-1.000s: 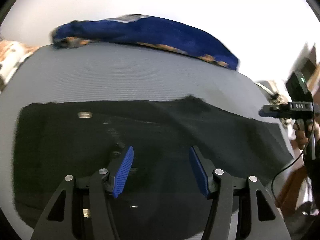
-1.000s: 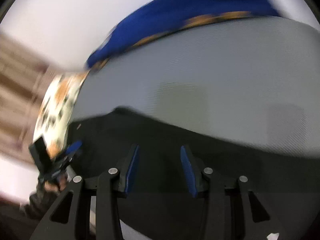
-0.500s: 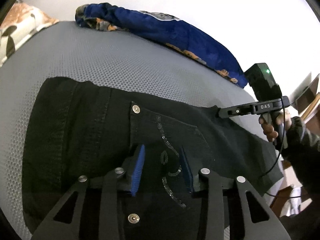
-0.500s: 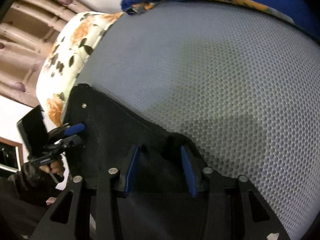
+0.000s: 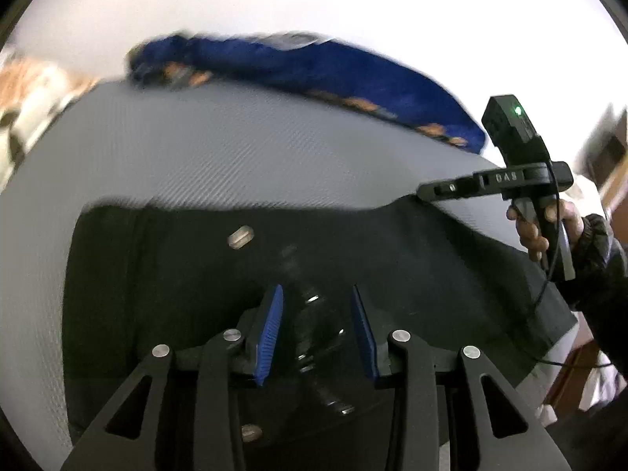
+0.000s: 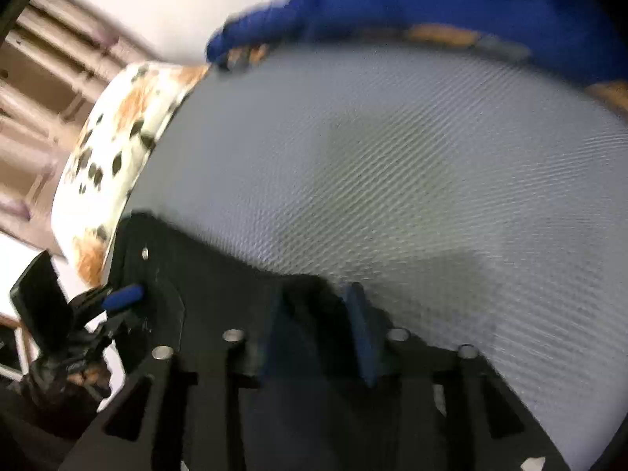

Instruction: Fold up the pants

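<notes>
Black pants (image 5: 392,259) lie flat on the grey mattress (image 5: 255,149); left gripper (image 5: 317,329) stands narrowly parted over the pocket; right gripper (image 6: 318,329) seems, through blur, pinching the far edge; one-sided lifting could skew the fold.

The left gripper (image 5: 316,325) is held low with its blue-padded fingers (image 5: 269,331) spread apart. Across from it the right gripper (image 6: 320,327) also has its fingers parted, gripped by a bare hand (image 5: 543,223) in a dark sleeve
</notes>
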`<state>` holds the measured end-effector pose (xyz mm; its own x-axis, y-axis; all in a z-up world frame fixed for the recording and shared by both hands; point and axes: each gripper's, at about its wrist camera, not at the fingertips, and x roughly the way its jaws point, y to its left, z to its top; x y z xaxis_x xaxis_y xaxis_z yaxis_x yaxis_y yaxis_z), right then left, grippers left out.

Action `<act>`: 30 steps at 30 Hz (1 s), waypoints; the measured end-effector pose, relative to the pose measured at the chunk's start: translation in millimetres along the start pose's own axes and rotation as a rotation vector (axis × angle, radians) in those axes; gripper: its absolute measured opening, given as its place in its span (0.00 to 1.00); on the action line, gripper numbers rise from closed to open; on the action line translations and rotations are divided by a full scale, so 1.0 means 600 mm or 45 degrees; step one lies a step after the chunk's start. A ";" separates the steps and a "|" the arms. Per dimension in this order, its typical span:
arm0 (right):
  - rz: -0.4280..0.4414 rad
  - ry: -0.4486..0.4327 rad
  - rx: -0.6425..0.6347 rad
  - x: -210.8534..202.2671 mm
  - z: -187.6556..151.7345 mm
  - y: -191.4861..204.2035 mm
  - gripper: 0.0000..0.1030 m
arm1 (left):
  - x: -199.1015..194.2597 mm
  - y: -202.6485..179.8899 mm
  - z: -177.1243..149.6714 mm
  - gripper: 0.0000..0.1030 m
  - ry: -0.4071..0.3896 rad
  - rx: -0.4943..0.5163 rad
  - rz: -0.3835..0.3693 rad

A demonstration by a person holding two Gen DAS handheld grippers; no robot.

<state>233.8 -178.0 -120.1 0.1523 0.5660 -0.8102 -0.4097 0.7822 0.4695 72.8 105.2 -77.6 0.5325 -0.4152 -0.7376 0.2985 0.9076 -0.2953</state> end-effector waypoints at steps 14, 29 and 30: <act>-0.170 -0.108 0.341 -0.135 -0.210 -0.100 0.33 | 0.184 -0.177 0.086 0.37 0.152 0.275 -0.258; -0.216 -0.358 0.557 -0.274 -0.316 -0.168 0.36 | 0.188 -0.192 0.065 0.42 0.190 0.256 -0.174; -0.215 -0.371 0.581 -0.289 -0.334 -0.170 0.37 | 0.177 -0.194 0.055 0.43 0.190 0.259 -0.174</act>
<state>68.9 -408.0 -97.5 0.4502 0.4210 -0.7874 0.0626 0.8648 0.4982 120.6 -46.7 -101.4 0.3583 -0.5054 -0.7850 0.5202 0.8063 -0.2817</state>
